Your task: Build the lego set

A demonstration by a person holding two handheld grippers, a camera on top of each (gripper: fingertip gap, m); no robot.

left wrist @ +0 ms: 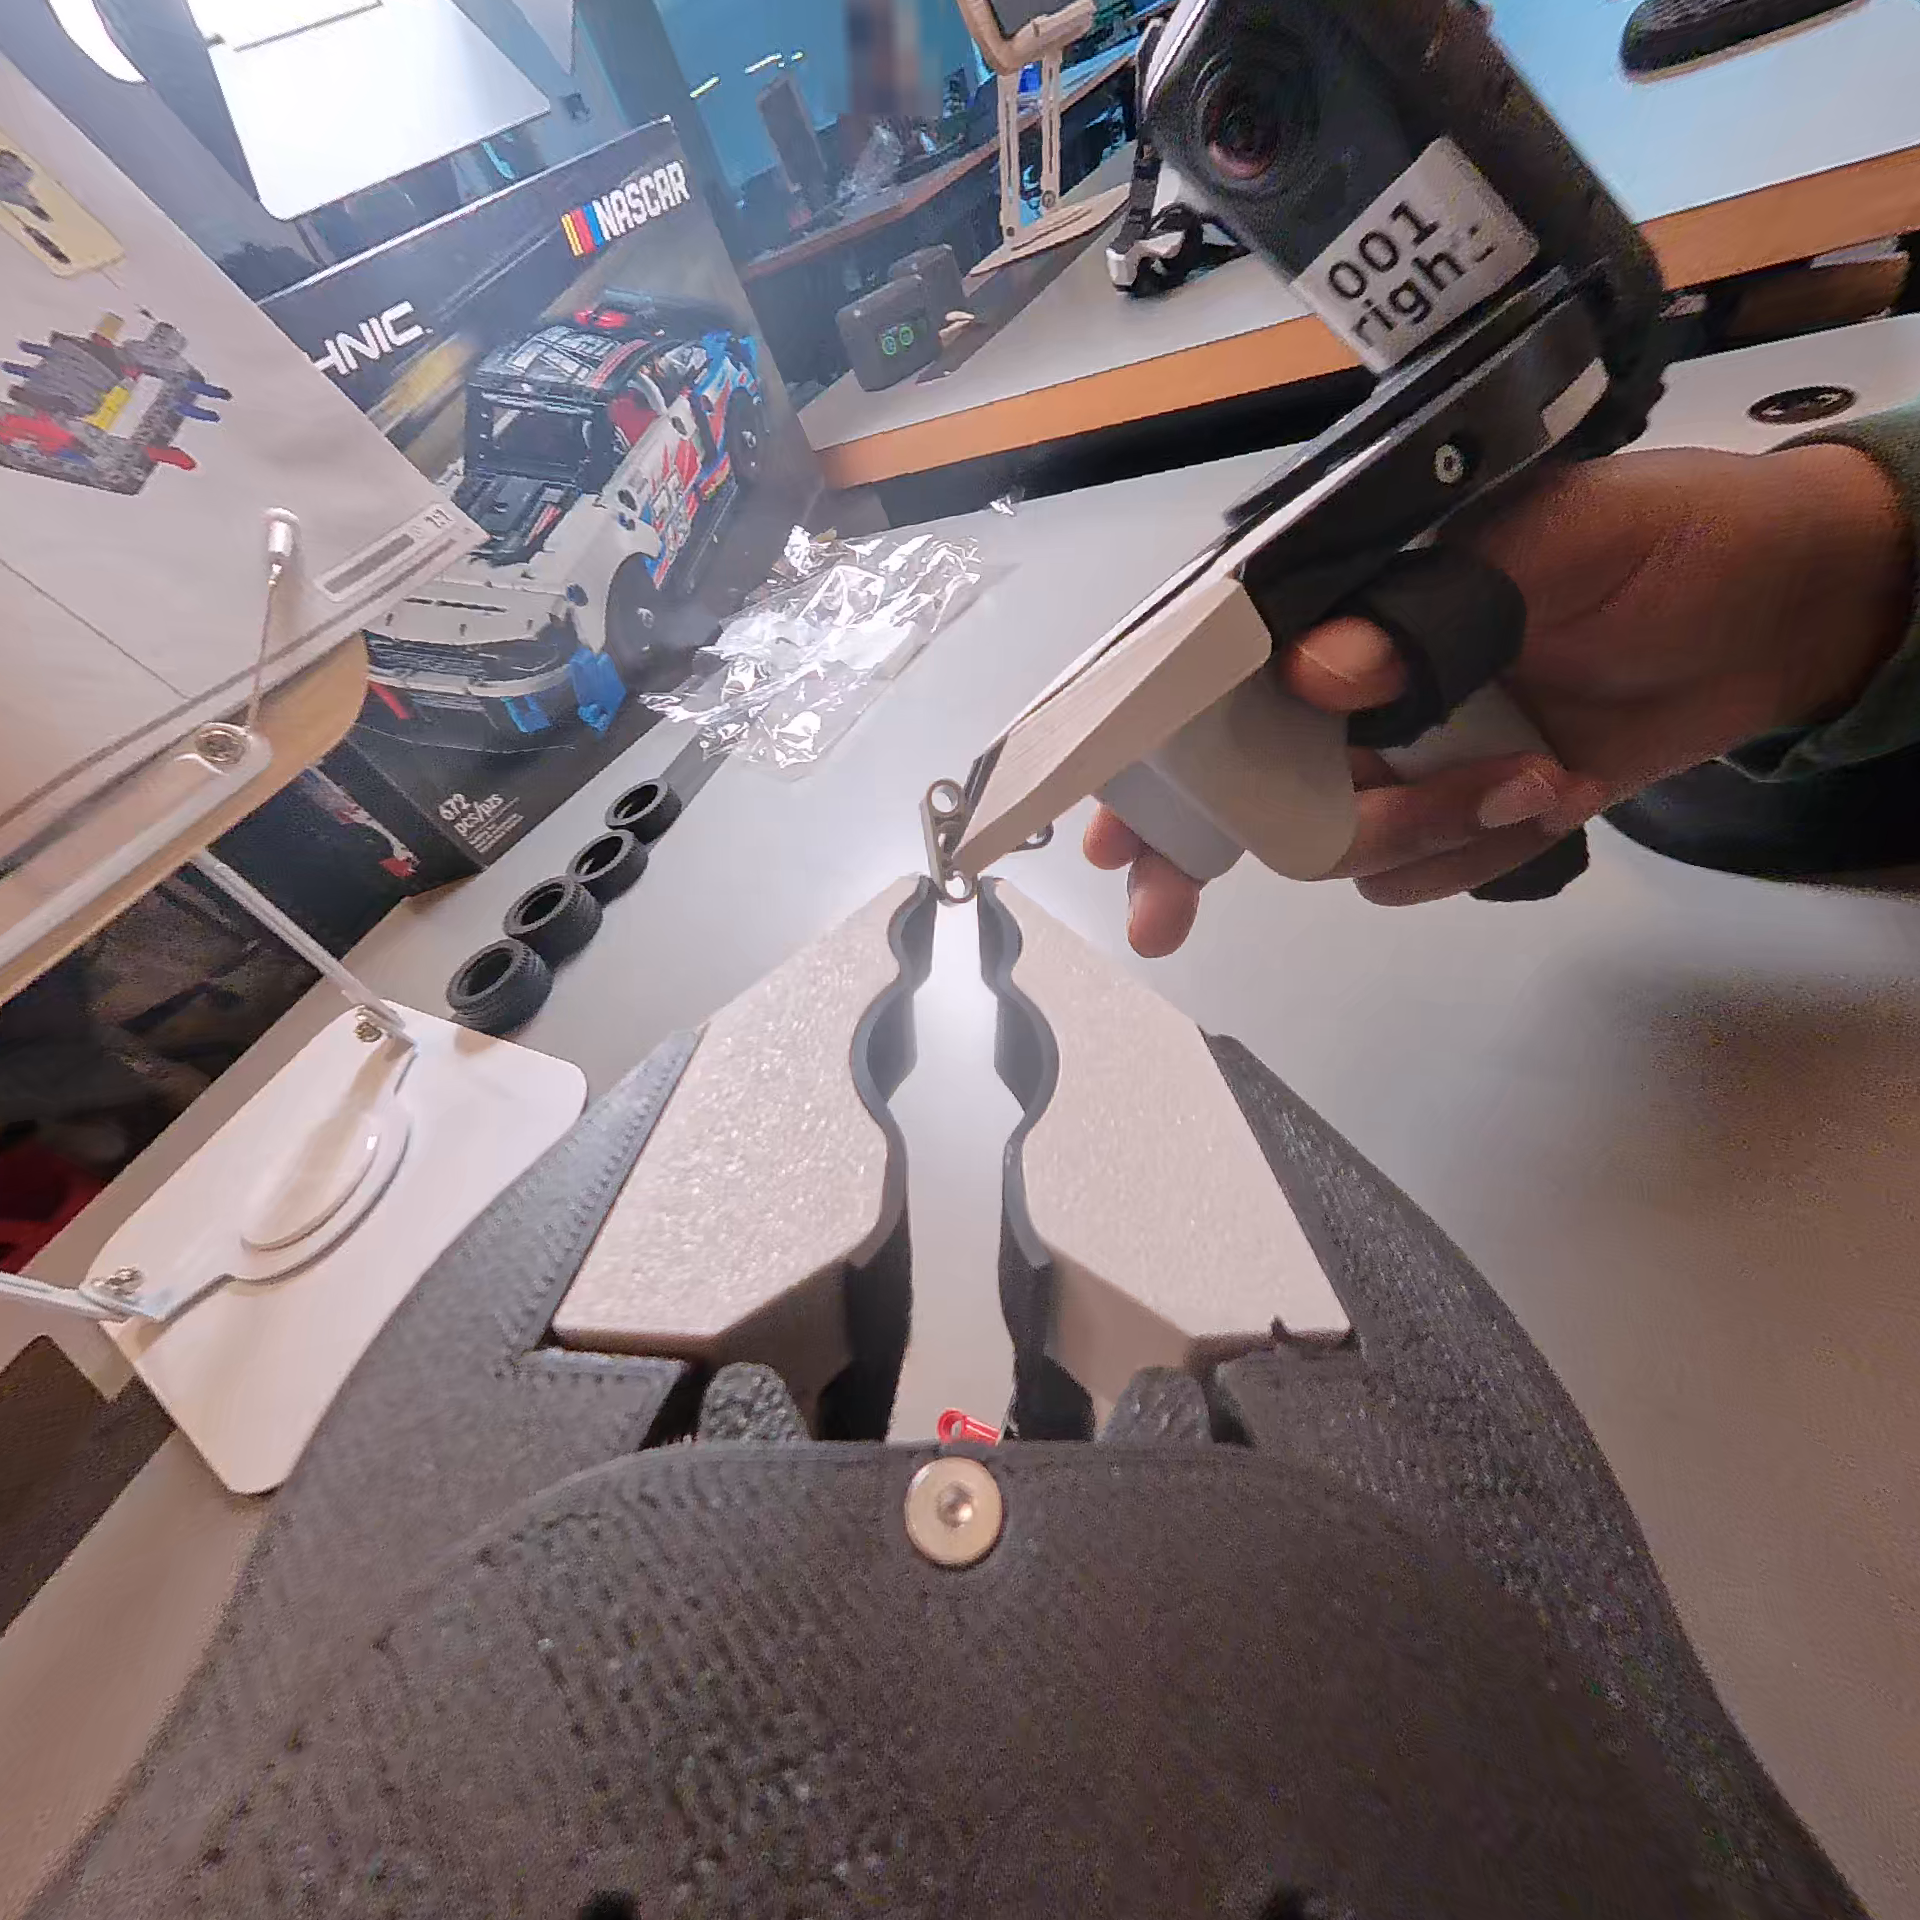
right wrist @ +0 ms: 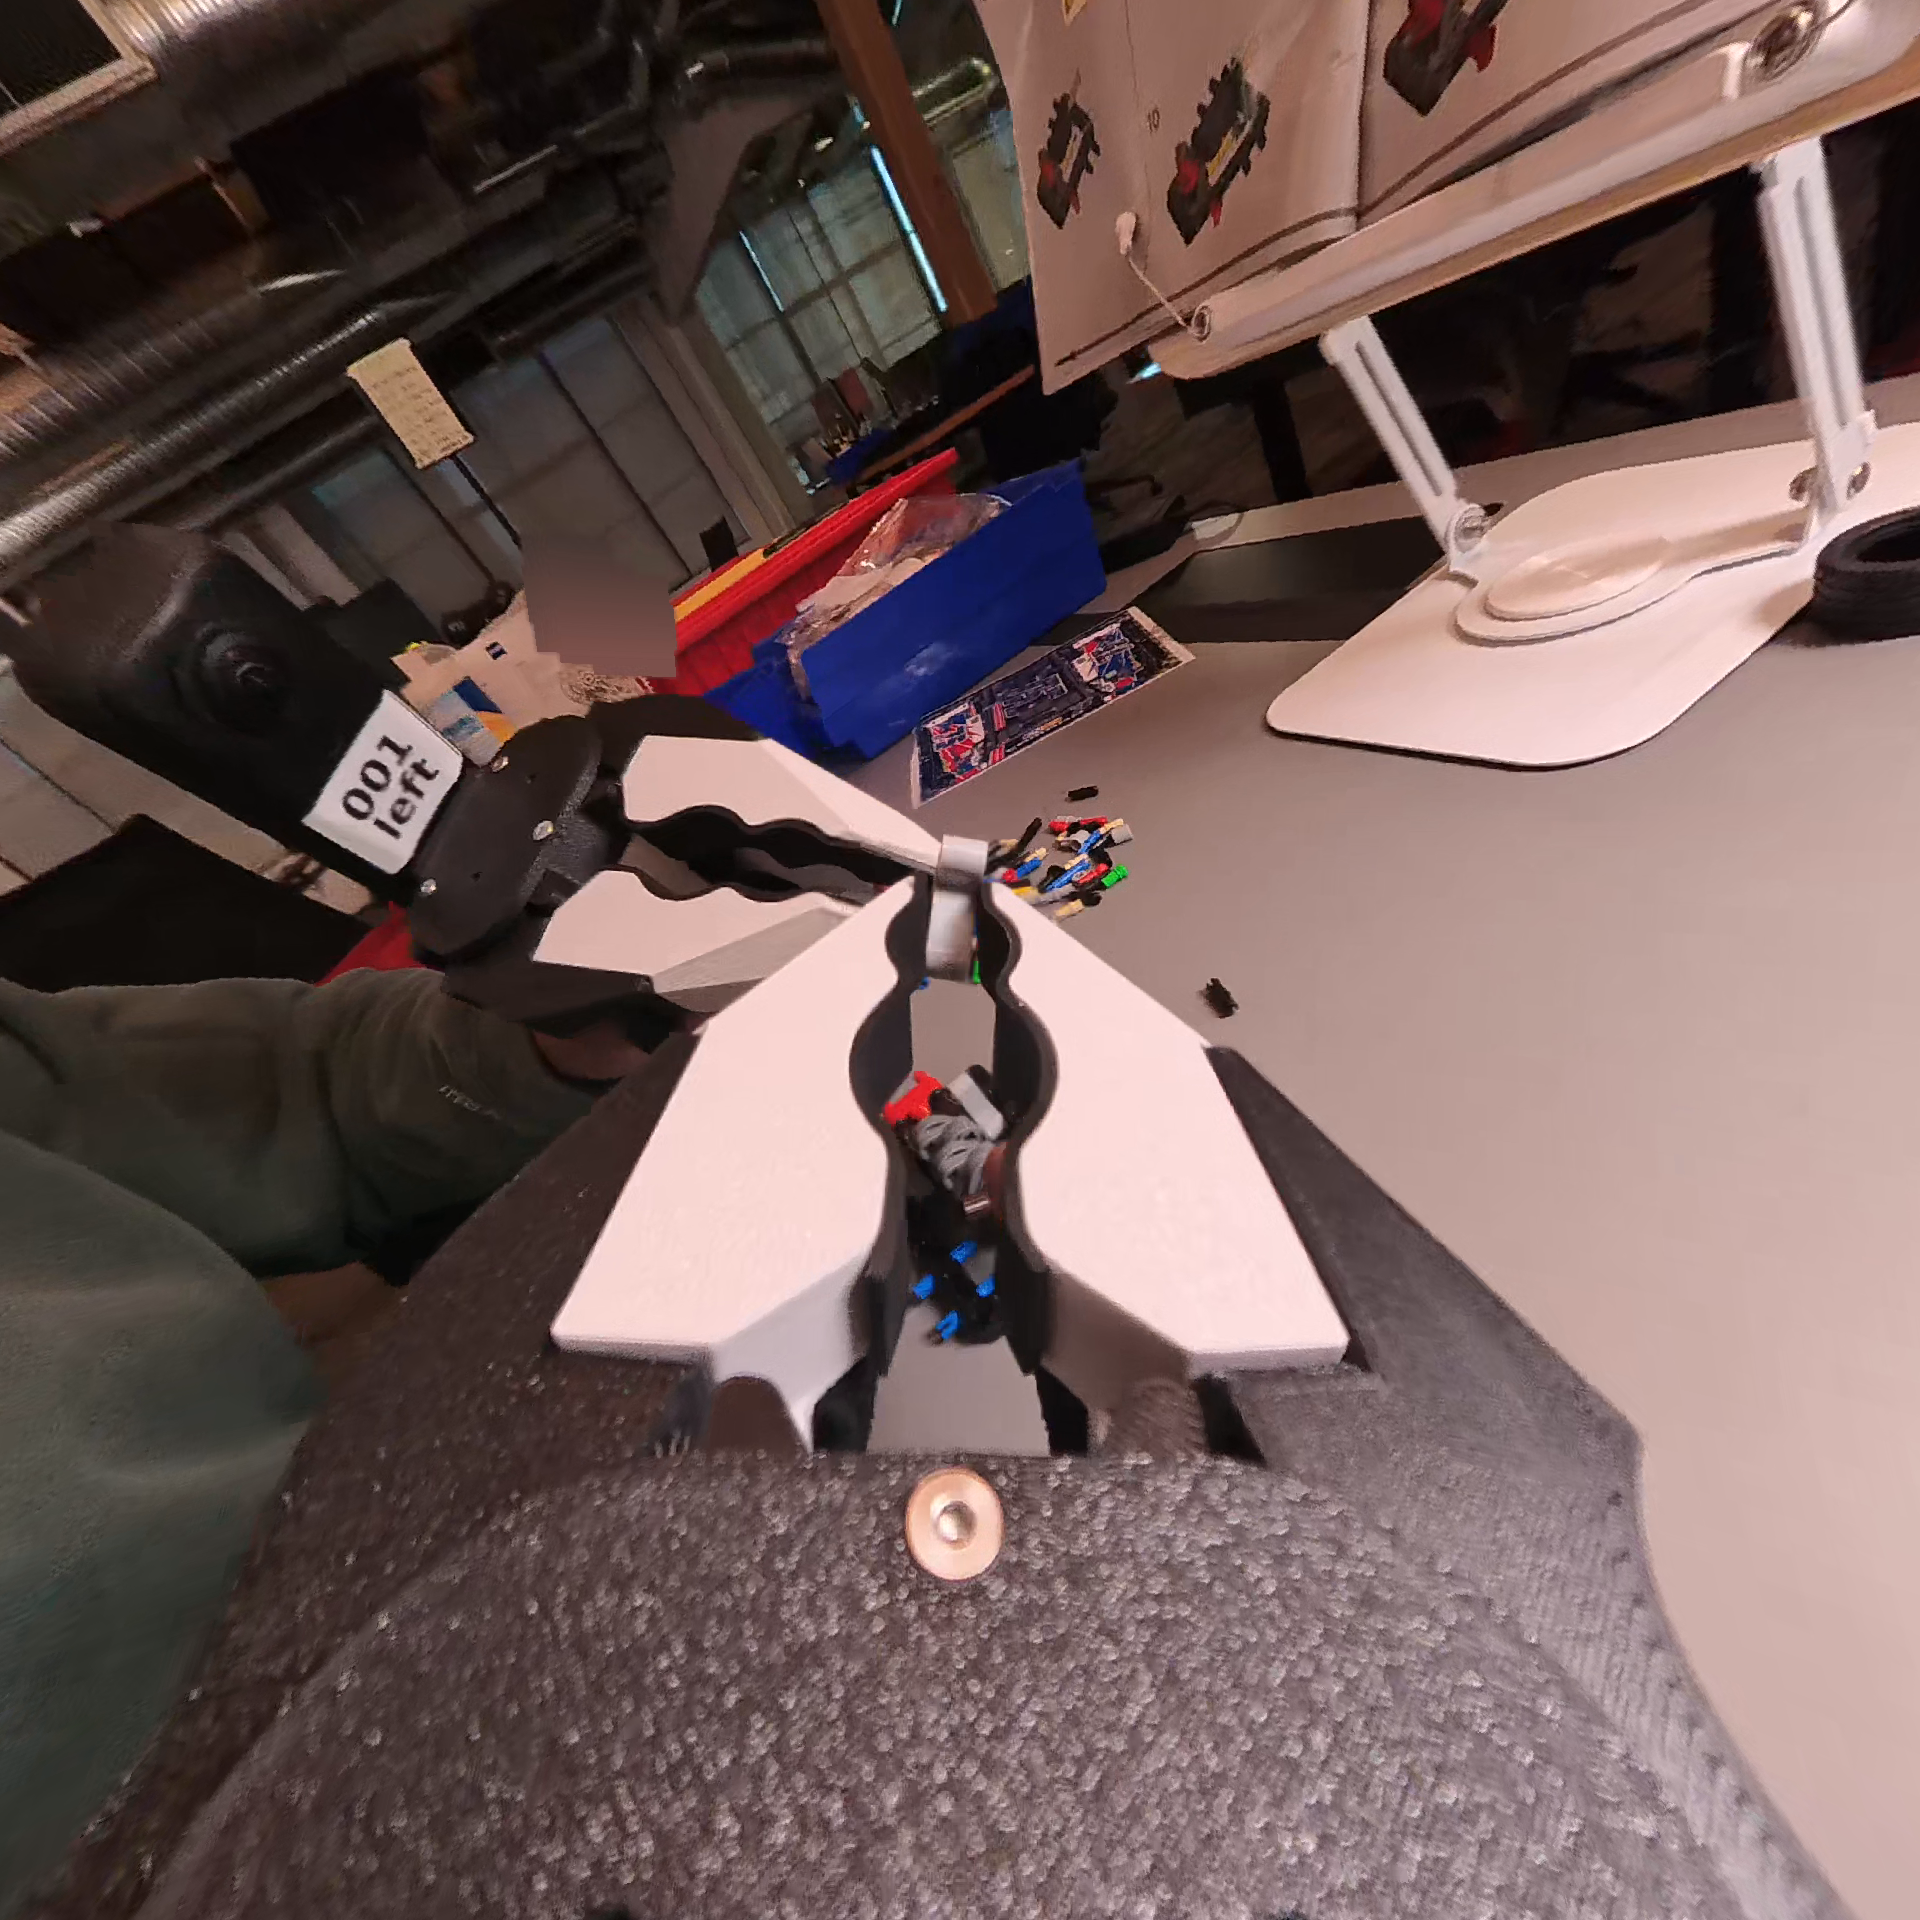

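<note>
Grey plastic up at centre frame in the left wrist view: a small beam (left wrist: 948,840) is pinched at the tip of the right gripper (left wrist: 961,847), and the left gripper (left wrist: 951,885) has its tips nipped onto the beam's lower end. Four tyres (left wrist: 566,902) sit unused at middle left, beside the set's box (left wrist: 582,499).

Over to the right wrist view: the same beam (right wrist: 954,914) at centre, both grippers on it. Loose pins (right wrist: 1070,857) lie scattered beyond, a partly built assembly (right wrist: 951,1143) below. Early days, I'd judge, with plenty left to build.
</note>
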